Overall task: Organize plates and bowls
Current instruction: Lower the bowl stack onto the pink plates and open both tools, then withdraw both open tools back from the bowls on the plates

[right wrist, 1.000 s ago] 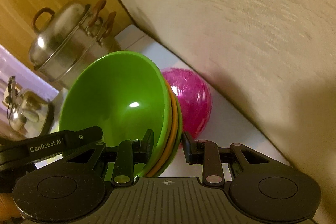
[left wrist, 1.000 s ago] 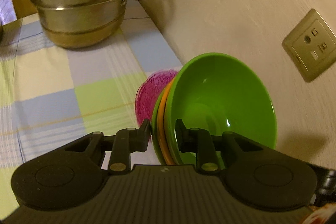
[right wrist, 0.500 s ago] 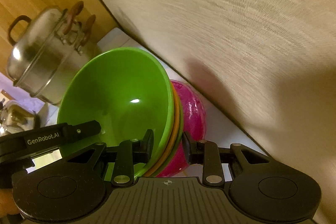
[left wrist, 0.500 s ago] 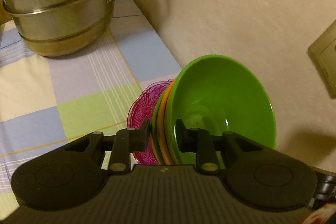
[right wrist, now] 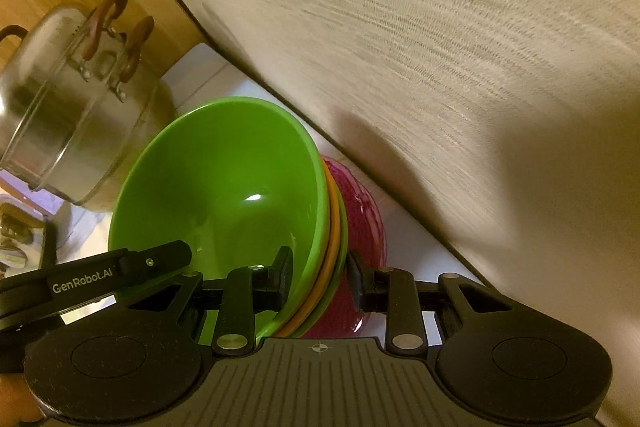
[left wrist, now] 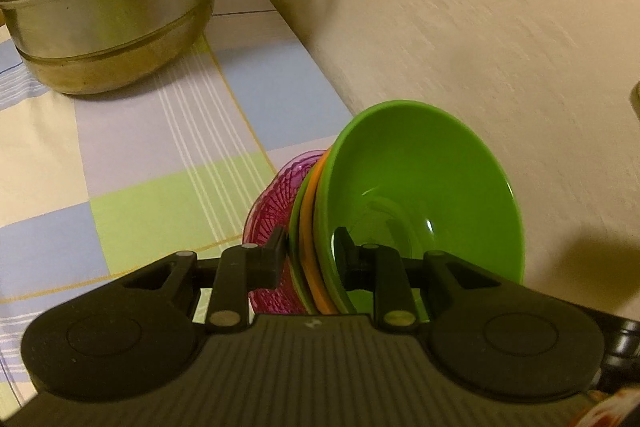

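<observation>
Left tool (left wrist: 310, 259) and right tool (right wrist: 320, 277): both clamped on bowl stack (left wrist: 420, 195) rims | risk: the stack knocks pink bowl (right wrist: 362, 227) or the wall (right wrist: 440, 47), slips sideways.

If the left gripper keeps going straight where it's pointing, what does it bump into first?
Probably the pink bowl just beyond the stack of bowls that the left gripper is clamping, though depth is hard to judge.
</observation>
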Motion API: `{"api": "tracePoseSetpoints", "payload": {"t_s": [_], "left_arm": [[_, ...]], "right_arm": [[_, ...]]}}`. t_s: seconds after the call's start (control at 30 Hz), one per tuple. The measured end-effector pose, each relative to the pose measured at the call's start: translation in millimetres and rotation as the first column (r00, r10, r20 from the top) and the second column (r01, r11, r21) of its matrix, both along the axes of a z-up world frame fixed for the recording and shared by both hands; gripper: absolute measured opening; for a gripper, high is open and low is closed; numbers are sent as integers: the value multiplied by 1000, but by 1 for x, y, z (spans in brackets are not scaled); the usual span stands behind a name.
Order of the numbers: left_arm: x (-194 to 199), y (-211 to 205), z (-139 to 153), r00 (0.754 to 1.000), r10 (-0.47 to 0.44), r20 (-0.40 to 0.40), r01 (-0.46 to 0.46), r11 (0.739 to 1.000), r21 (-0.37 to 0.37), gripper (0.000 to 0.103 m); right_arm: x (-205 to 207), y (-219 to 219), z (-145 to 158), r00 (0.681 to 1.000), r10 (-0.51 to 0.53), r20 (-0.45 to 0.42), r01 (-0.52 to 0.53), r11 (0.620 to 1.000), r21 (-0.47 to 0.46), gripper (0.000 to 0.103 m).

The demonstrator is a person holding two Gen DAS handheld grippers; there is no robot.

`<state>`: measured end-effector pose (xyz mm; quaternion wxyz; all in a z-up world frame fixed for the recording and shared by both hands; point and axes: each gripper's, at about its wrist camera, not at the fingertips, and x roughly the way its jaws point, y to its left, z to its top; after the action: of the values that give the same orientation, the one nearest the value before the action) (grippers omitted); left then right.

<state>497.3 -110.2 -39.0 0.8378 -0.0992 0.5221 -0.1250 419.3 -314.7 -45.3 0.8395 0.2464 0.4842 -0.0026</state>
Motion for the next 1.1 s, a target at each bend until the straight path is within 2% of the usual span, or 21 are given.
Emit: {"api": "tracePoseSetpoints", "payload": {"t_s": [0.3,0.5,0.53,0.63,0.67,0.7,0.93,1.1], "left_arm": [[-3,5,-2,1000,13,-2,-13,1000,-15,22],[-2,7,-5,1000,25,11,-24,999,-43,27],[-3,6,-5,1000,23,16,-22,999,-40,31],[-6,5,-5,999,26,18,-26,999,-39,37],[-7,6,-3,999,29,23,-28,999,-40,40],[-9,7,-2,999,33,30,-31,999,-41,45],[-26,20,18,994,75,81,-69,995,-71,53],[-51,29,41,988,110,113,-98,990,-101,54]], "right_arm": [[5,8,0,1000,18,7,-18,1000,-17,29],[6,3,-1,1000,5,8,-5,1000,11,32],[6,3,-1,1000,9,12,-9,1000,13,33],[2,5,1,999,29,40,-29,999,13,48],[0,6,3,998,36,52,-36,999,0,57],[-2,8,6,997,41,65,-40,999,-15,61],[-18,13,23,992,56,116,-51,998,-44,65],[-44,8,38,987,39,157,-32,999,-43,67]]}}
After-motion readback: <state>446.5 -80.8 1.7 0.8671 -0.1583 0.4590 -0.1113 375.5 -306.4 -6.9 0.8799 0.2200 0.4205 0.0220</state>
